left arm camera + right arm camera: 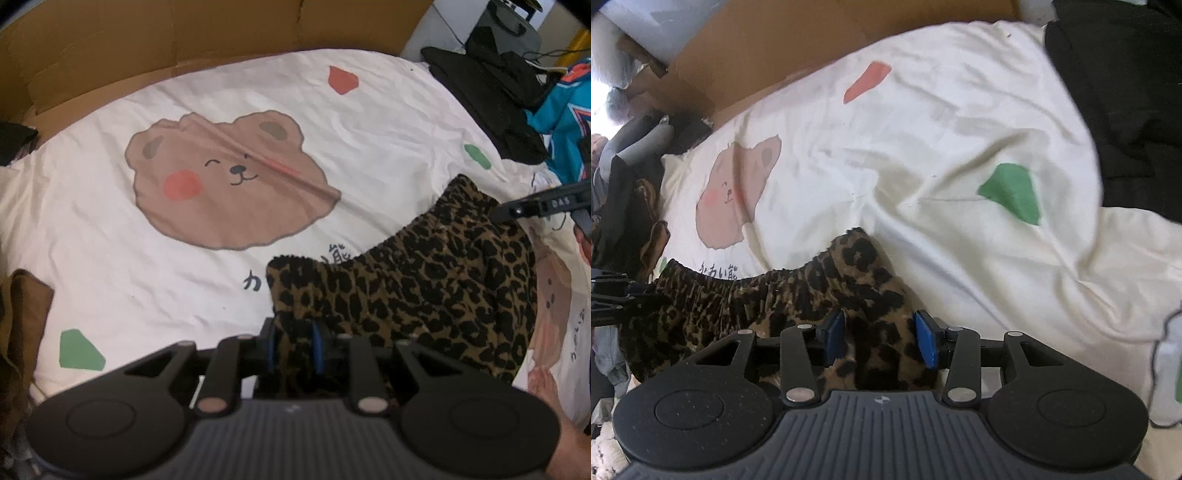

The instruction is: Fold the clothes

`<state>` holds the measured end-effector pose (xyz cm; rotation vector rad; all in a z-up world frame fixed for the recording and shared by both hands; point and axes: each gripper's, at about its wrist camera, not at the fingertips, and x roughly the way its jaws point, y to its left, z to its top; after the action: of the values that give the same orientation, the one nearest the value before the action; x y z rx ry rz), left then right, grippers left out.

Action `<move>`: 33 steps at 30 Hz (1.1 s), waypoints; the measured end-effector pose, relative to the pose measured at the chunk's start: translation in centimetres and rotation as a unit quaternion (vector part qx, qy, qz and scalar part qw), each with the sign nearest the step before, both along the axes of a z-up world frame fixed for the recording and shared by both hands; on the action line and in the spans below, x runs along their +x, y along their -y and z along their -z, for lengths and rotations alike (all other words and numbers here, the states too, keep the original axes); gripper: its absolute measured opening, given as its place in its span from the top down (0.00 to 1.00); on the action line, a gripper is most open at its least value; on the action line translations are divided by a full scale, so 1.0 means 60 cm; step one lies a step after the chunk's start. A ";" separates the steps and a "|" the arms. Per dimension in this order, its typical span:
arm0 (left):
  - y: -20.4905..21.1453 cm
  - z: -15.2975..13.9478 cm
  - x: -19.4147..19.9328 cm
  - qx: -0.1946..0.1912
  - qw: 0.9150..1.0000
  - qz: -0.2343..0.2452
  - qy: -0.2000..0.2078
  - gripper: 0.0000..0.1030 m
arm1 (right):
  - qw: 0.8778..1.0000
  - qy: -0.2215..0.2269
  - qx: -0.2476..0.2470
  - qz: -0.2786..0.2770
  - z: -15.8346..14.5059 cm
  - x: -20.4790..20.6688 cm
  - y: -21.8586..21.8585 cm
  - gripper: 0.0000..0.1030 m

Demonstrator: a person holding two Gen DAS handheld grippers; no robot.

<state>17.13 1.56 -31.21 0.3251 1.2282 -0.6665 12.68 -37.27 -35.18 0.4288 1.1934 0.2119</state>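
Left tool (pixel 293 345): blue pads pinched tight on a bunched fold of the leopard garment (pixel 424 280), near its frilled band.
Right tool (pixel 881 341): pads set apart w/ leopard cloth lying between them; can't tell if they actually grip it. In left view only its black tip shows, at the garment's far right corner.
Leopard garment: on the bed sheet (pixel 110 258), towards its near right side; gathered band stretched between the two tools, rest of the cloth bunched below. Partly covers the black printed characters on the sheet.
Bed sheet: cream, wrinkled, w/ big brown bear face (pixel 229 177) in the middle, plus red and green patches.
Cardboard (pixel 147 40): stands along the far edge of the bed.
Black clothes (pixel 491 96): piled at far right corner, touching the sheet.
Teal garment (pixel 565 122): just beside the black pile, right edge.
Brown cloth (pixel 26 321): at left edge of bed.
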 end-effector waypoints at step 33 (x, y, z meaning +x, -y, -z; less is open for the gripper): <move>-0.017 -0.051 0.037 0.035 0.995 -0.001 0.090 0.79 | 0.994 0.105 -0.012 -0.017 -0.136 0.027 -0.026 1.00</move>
<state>19.36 2.60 -28.17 0.4336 1.0807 -0.5798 14.29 -35.73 -27.03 0.3564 0.9962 0.2658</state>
